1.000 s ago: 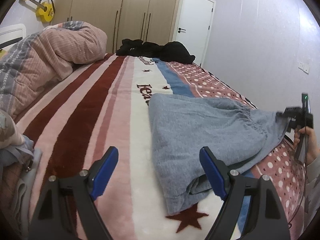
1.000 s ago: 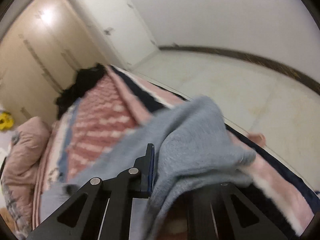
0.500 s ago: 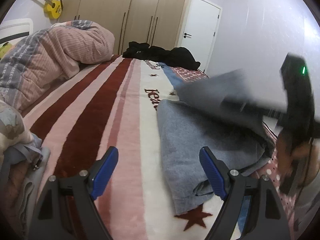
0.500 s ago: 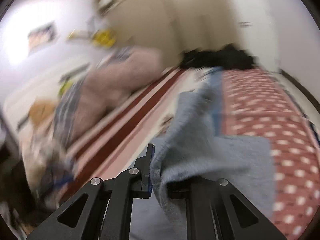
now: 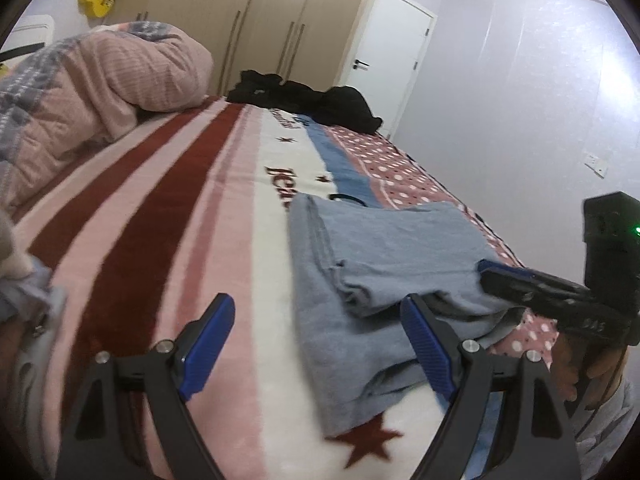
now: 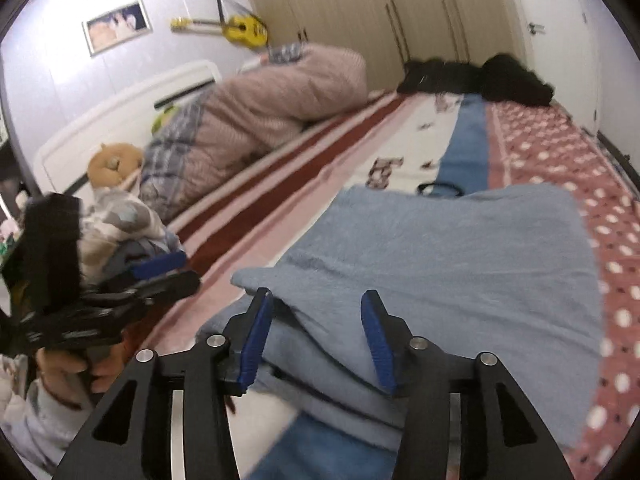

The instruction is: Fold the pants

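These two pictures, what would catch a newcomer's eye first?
Blue-grey pants lie folded on a striped, star-patterned blanket, with the right gripper open over their near edge. The left gripper hangs open beside them. Far off, a yellow guitar hangs on the wall above a pink quilt.

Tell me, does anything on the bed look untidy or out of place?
Yes. A heap of black clothes lies crumpled at the far end, and the pink quilt is bunched up. The blue pants lie folded, edges a little uneven.

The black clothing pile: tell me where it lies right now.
The black clothing pile lies at the far end of the striped bed blanket, before the beige wardrobe, beyond the folded blue-grey pants.
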`<state>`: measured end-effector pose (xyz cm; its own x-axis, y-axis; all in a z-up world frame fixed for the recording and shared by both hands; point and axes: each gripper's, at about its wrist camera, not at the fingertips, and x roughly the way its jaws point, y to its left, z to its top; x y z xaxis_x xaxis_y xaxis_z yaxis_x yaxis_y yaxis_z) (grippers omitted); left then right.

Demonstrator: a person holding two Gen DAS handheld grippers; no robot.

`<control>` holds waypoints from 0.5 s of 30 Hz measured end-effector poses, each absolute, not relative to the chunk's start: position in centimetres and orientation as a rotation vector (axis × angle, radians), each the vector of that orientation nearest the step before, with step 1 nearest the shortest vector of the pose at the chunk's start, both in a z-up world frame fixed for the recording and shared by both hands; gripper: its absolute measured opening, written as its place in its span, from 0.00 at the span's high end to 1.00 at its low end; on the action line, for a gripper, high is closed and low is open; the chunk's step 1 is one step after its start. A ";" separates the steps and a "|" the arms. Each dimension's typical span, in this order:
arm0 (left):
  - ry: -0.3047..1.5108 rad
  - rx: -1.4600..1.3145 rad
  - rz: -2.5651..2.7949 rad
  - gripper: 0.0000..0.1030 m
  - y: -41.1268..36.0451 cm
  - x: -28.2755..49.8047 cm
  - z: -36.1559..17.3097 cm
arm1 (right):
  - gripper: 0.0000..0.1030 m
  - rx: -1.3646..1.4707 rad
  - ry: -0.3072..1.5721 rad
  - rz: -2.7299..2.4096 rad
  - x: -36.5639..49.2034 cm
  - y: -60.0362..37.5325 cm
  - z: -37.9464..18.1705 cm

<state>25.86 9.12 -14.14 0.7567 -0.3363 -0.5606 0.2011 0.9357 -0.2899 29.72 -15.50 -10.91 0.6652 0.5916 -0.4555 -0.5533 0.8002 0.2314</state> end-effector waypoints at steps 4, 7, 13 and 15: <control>0.692 -0.194 -0.309 0.20 6.5 28.7 -14.1 | 0.48 0.137 0.484 0.509 29.8 -19.9 -10.5; 0.733 -0.135 -0.280 0.21 4.5 30.4 -14.4 | 0.47 0.224 0.455 0.494 30.4 -23.3 -11.5; 0.810 -0.149 -0.274 0.24 3.2 31.7 -15.7 | 0.47 0.160 0.481 0.411 30.1 -25.9 -13.3; 0.816 -0.122 -0.268 0.26 2.8 31.4 -15.9 | 0.47 0.180 0.473 0.414 29.9 -26.6 -13.2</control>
